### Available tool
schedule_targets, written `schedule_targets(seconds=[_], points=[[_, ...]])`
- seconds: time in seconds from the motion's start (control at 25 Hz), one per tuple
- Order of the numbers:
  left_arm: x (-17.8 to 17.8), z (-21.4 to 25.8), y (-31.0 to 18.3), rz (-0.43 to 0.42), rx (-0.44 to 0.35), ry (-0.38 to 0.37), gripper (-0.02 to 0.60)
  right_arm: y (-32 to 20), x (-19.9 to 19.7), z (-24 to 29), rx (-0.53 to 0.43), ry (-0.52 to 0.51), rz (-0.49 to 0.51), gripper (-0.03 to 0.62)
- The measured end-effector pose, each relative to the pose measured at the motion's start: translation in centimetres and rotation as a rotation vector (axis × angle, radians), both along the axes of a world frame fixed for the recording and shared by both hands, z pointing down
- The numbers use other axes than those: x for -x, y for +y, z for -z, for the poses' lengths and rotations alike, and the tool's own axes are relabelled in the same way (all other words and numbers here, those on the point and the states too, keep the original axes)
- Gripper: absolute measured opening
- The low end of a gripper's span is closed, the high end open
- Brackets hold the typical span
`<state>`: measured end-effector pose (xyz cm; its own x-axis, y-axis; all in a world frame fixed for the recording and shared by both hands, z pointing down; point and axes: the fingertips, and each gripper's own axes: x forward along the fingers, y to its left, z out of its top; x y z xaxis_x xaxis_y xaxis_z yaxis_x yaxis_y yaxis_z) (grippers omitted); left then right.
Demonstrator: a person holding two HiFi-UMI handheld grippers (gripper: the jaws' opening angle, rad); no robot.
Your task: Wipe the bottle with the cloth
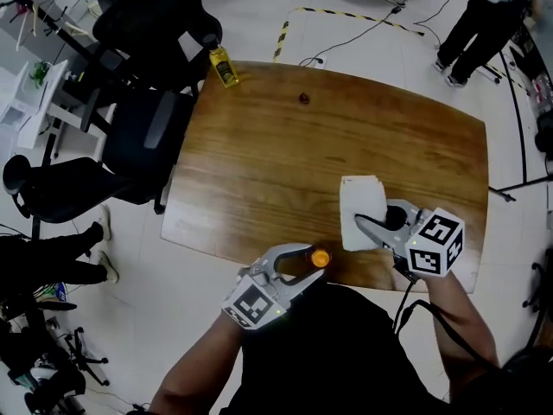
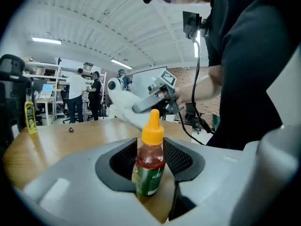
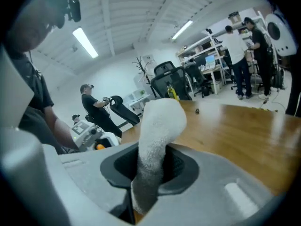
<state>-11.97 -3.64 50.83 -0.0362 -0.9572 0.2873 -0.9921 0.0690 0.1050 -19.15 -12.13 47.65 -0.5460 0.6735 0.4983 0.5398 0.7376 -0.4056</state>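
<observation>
Bottle (image 2: 149, 161) stands upright at the near edge of the worktop (image 1: 259, 162), between the widely spread fingers of the left gripper (image 1: 313, 266). The pads sit close beside it without plainly pressing. Right gripper (image 1: 369, 230) is clamped on the cloth (image 3: 157, 140), which hangs apart from the bottle. Risk: if unclamped, a push from the cloth could tip the bottle off the edge. From above only its orange cap shows, and pad contact is unclear.

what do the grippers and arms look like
The left hand-held gripper and right hand-held gripper are grey, with black mesh pads and white cubes of black square markers. A black cable leaves the right one. Sleeves are short and black.
</observation>
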Motion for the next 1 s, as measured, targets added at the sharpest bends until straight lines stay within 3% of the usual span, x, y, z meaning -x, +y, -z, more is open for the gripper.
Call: schedule_targets(seconds=[0.16, 0.28, 0.44, 0.64, 1.0], points=[[-0.1, -0.4, -0.2, -0.038, 0.018, -0.009, 0.192, 2.0, -3.7, 5.7, -0.104, -0.148, 0.134, 0.078], [0.1, -0.5, -0.2, -0.06, 0.036, -0.013, 0.186, 5.7, -5.9, 7.5, -0.286, -0.204, 0.271, 0.078], [0.3, -0.3, -0.3, -0.082, 0.04, -0.01, 0.179, 9.4, -5.6, 7.2, -0.43, -0.247, 0.291, 0.078], [0.4, -0.8, 0.2, -0.094, 0.034, -0.015, 0.179, 11.3, -5.4, 3.9, -0.615, -0.214, 0.342, 0.078], [0.2, -1.2, 0.2, -0.106, 0.033, -0.011, 0.176, 12.5, -5.1, 0.6, -0.679, -0.191, 0.353, 0.087]])
